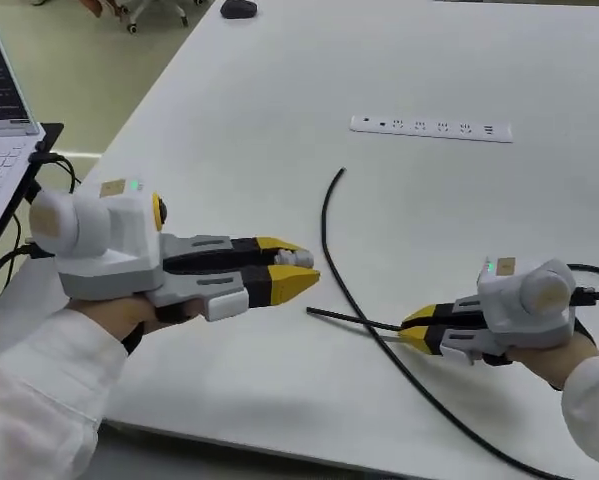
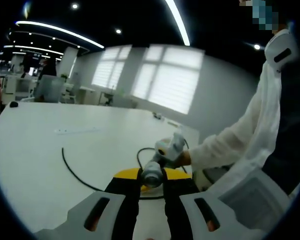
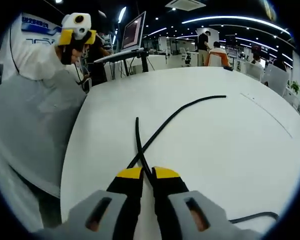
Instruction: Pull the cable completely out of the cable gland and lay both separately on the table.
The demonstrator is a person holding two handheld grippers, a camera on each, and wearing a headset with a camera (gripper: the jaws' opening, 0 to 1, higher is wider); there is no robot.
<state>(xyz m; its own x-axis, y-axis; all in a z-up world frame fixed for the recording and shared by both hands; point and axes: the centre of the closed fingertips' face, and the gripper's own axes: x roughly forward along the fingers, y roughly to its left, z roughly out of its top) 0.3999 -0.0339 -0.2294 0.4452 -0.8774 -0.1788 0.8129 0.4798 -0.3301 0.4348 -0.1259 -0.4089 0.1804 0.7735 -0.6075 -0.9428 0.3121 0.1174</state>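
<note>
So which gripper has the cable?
The right gripper, jaws shut on the black cable; the left gripper holds the grey gland instead.

- The head view looks forward and down from above the near edge of the table (image 1: 239, 140). It sits close over the left gripper (image 1: 304, 266) and the right gripper (image 1: 410, 328).
- The left gripper view sits low over the table and faces along its jaws toward the right gripper and the person's sleeve (image 2: 230, 142). The cable gland (image 2: 152, 174) is nearest the lens.
- The right gripper view skims the table, facing across it toward the person's body (image 3: 34, 115).
- All 3 views share the table and the black cable (image 1: 328, 245).
- 2 views, head and left gripper, share the power strip (image 1: 431, 127).
</note>
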